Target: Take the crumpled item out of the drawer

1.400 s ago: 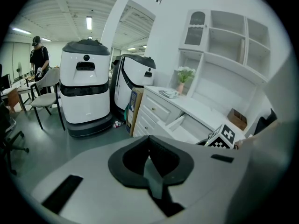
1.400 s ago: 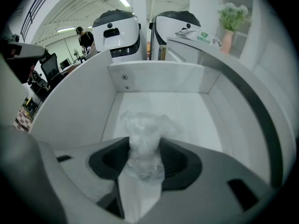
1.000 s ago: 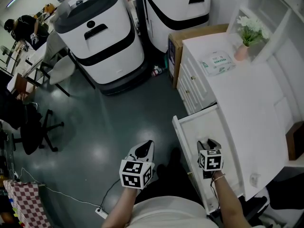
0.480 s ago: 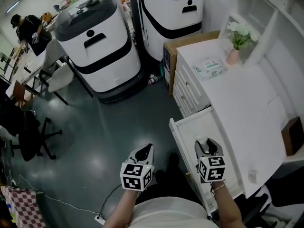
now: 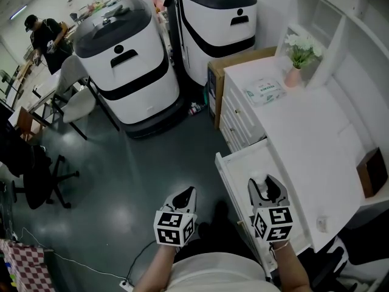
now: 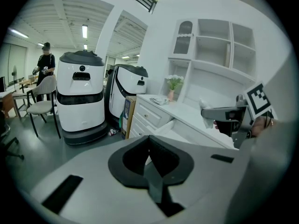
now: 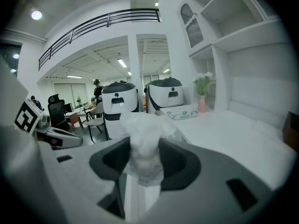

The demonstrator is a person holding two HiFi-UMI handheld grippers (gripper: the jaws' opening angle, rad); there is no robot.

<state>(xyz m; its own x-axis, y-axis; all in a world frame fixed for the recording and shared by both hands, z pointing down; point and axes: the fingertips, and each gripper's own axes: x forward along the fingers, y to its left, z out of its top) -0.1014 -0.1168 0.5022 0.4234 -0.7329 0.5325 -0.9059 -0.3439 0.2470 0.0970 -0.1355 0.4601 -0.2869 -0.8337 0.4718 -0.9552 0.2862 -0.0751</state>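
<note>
My right tool [image 7: 145, 149] grips the crumpled item [image 7: 142, 129] over the open drawer [image 5: 242, 160], its long axis running 12-to-6. A tissue pack [image 5: 263, 90] lies on the tabletop [image 5: 316, 140] at 12 o'clock. My left tool [image 6: 149, 140] is closed and empty.

My right gripper [image 5: 266, 186] has come up & back off the drawer [image 5: 230, 174] floor. Its marker cube looks bigger than a sec ago & sits nearer my body, w/ the tips over the drawer's near half. The crumpled item [image 5: 260, 179] has come up w/ it & now shows as a white wad btw the fingers [image 5: 278, 189], above the drawer. My head has shifted too, so the drawer & worktop [image 5: 316, 126] sit further left in the head view. The person [image 5: 45, 32] far across the room from the drawer looks more upright now & has moved closer to the white machine [image 5: 127, 59].
</note>
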